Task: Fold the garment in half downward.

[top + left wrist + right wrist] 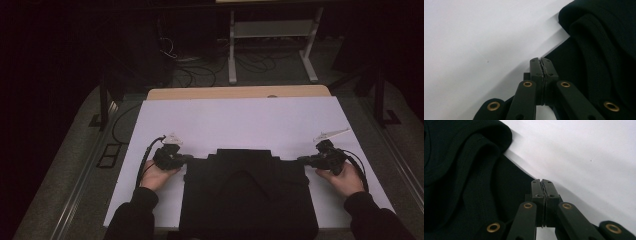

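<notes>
Left tongs are pressed together at the left edge of the black garment, though I can't tell if any fabric is actually caught between them. The garment is soft knit with stitched, rolled hems, lying folded into a blocky shape in the middle of the smooth white surface, near the front edge. Right tongs are the same, clamped shut at its right edge.

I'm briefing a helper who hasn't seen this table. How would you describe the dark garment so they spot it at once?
Start at the white sheet that covers the tabletop. On its near half, in the middle, lies the black garment, folded into a rough rectangle between the left tool and the right tool. It is the one large black cloth shape on the pale sheet, with stitched hems along its folds.
</notes>
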A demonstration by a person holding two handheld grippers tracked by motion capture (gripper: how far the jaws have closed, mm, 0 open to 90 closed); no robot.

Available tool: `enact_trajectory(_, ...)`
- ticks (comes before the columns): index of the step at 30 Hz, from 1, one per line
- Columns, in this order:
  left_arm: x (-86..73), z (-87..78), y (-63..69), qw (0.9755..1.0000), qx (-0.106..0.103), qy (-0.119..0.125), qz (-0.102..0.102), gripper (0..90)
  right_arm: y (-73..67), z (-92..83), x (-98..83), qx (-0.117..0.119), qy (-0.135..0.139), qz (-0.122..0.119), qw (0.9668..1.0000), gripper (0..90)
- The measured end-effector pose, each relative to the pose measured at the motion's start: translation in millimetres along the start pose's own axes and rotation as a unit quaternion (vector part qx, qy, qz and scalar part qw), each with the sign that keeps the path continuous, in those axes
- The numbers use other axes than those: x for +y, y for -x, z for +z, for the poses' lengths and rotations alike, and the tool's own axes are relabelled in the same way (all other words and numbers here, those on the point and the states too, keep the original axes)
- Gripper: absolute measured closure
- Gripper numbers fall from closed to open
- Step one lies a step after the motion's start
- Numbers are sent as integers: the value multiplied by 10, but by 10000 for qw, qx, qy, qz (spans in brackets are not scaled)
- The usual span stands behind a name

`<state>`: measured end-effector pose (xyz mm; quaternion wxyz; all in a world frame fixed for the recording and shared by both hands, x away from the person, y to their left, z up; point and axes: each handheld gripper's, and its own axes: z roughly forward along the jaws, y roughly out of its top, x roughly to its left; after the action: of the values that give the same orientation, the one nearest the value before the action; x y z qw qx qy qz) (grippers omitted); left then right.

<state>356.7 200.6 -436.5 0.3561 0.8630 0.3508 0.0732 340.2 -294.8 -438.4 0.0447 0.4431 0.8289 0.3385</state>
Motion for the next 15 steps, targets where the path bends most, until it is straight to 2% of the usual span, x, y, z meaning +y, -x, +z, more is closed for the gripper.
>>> enact_trajectory(2,8,3,10,10000,28,-37,18,882,-9,4,6,-37,16,8,10000,879)
enact_trajectory(5,15,-8,6,10000,45,-15,39,883,-4,-10,14,31,144,79,9999,879)
enact_trajectory(9,22,-37,-5,9997,216,55,46,884,1,-20,22,-10,217,147,9997,879)
enact_trajectory(15,46,-39,1,9991,415,30,93,885,-8,21,53,-124,175,37,9998,879)
